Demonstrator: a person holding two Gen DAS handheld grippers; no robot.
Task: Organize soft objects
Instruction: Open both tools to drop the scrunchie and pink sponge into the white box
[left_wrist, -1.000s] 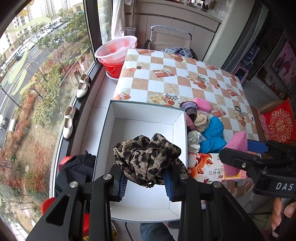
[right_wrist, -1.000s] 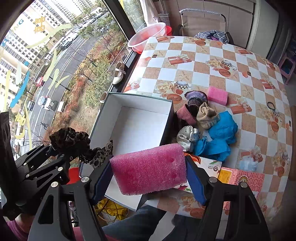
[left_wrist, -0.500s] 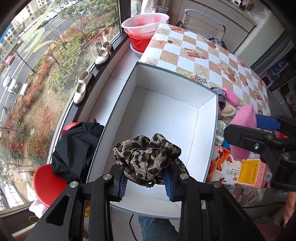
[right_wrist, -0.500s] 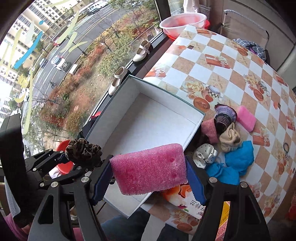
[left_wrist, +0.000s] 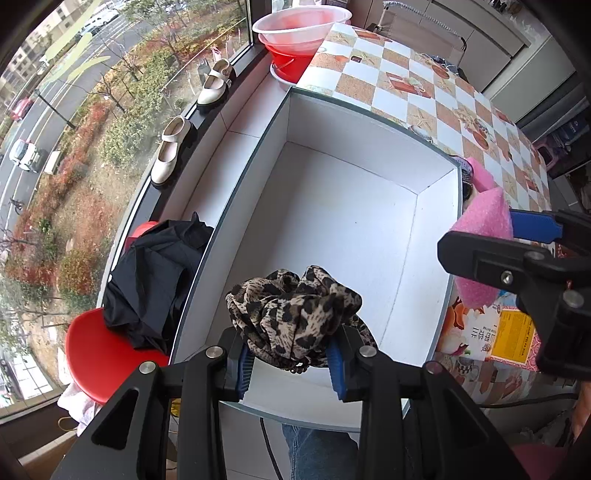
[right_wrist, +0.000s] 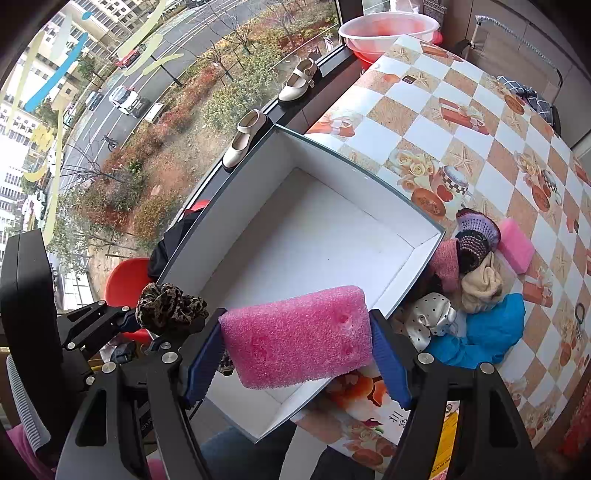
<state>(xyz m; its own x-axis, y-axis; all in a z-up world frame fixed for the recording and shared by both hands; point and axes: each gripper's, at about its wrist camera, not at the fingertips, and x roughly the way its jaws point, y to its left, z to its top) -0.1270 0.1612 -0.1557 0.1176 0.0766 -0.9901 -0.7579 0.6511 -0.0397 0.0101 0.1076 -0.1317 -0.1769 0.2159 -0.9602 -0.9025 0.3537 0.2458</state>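
Note:
My left gripper (left_wrist: 291, 363) is shut on a leopard-print scrunchie (left_wrist: 293, 315), held over the near end of the empty white box (left_wrist: 332, 221). In the right wrist view the same scrunchie (right_wrist: 168, 304) shows at the left, above the box's near corner. My right gripper (right_wrist: 295, 358) is shut on a pink foam sponge (right_wrist: 295, 338), held over the box's (right_wrist: 295, 251) near right edge. The sponge (left_wrist: 484, 221) and the right gripper's blue pads also show at the right of the left wrist view.
A pile of soft items lies right of the box: knitted hats (right_wrist: 476, 236), a beige cloth (right_wrist: 480, 282), a dotted scrunchie (right_wrist: 430, 317), blue cloth (right_wrist: 491, 332), another pink sponge (right_wrist: 515, 249). Shoes (left_wrist: 171, 147) stand on the window sill. Black clothing (left_wrist: 155, 280) lies on a red stool.
Both grippers have sunk toward the box, which fills more of each view. The scrunchie and the sponge stay gripped. The right gripper has rolled and shifted toward the box.

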